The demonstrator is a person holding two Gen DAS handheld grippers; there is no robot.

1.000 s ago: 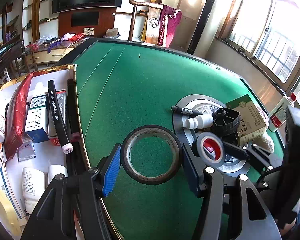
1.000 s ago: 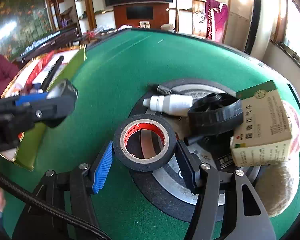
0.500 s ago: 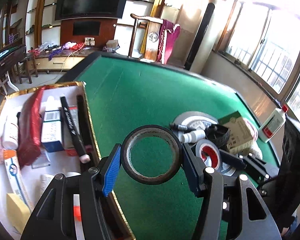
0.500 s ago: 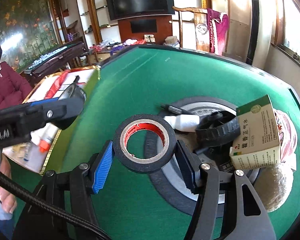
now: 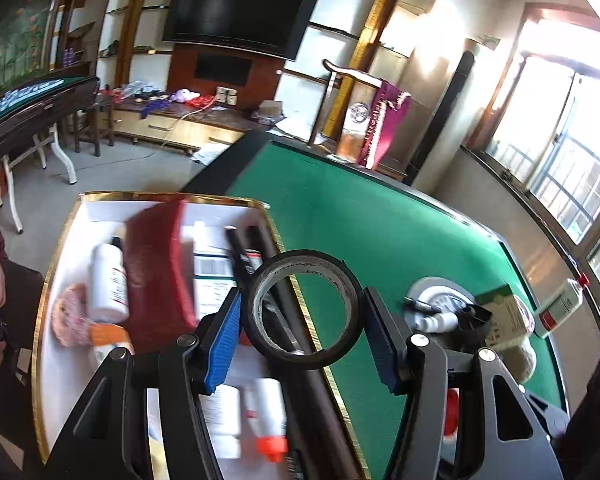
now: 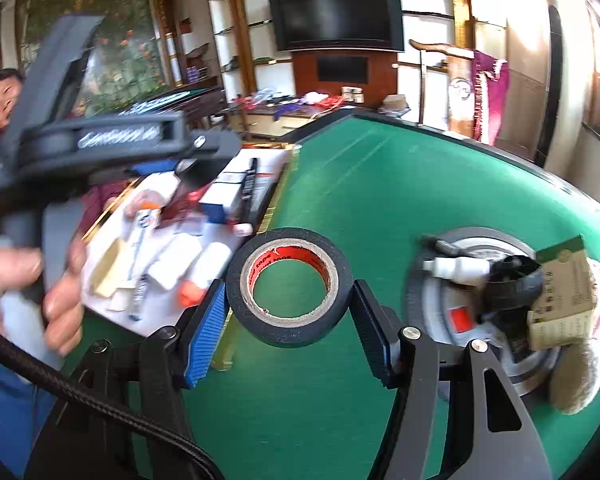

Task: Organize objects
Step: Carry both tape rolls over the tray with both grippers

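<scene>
Each gripper squeezes a light, stiff ring by its outer sides: the left gripper (image 5: 302, 330) holds a tape roll (image 5: 305, 309) above the white tray (image 5: 60, 364), the right gripper (image 6: 286, 322) a red-cored tape roll (image 6: 290, 286) over the green table (image 6: 380, 200).

A dark television (image 5: 240, 16) hangs on the far wall above a low wooden cabinet (image 5: 172, 128) strewn with what look like blurred toys. A magenta cloth (image 5: 384, 128) drapes over a wooden chair (image 5: 340, 80) at the green tabletop's (image 5: 360, 216) far edge.
</scene>
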